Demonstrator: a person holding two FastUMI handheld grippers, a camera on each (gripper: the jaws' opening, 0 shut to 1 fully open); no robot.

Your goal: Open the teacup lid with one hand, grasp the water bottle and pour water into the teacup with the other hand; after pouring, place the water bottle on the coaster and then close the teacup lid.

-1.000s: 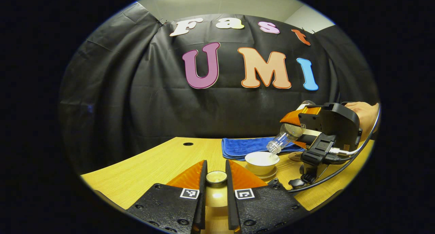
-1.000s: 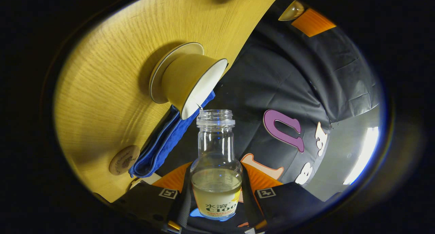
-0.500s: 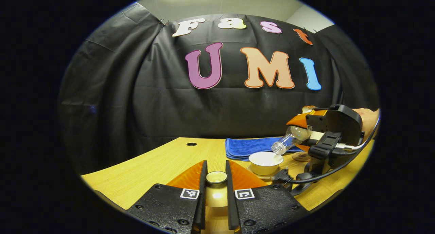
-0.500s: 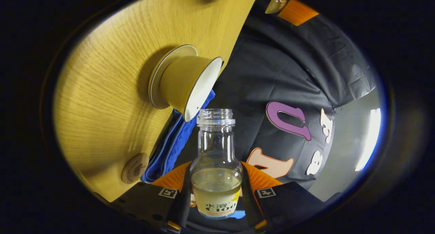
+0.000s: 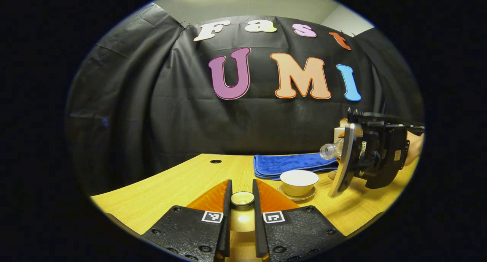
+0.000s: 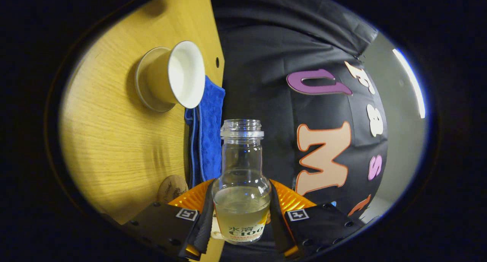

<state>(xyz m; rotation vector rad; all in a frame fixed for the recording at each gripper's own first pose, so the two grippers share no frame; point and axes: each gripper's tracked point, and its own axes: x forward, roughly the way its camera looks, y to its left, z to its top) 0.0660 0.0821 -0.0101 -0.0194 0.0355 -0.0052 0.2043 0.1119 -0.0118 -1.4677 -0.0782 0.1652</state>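
Observation:
My left gripper (image 5: 242, 190) is shut on the knob of the teacup lid (image 5: 242, 198), held above the table's near side. The open white teacup (image 5: 299, 181) stands on its saucer (image 5: 300, 197) to the right, also in the right gripper view as teacup (image 6: 173, 77). My right gripper (image 6: 241, 195) is shut on the clear, uncapped water bottle (image 6: 241, 167), which has some liquid in its lower part. In the left gripper view the bottle (image 5: 330, 151) lies roughly level, its mouth up and to the right of the cup. The round wooden coaster (image 6: 172, 188) lies near the cloth.
A folded blue cloth (image 5: 293, 164) lies behind the cup on the wooden table (image 5: 182, 182), near the black wall; in the right gripper view the cloth (image 6: 207, 129) is beside the cup. A small round hole (image 5: 215, 161) marks the tabletop's far left.
The right gripper has swung the bottle back up and to the right, off the cup's rim, from a downward tilt to about level. The left gripper with the lid stays put.

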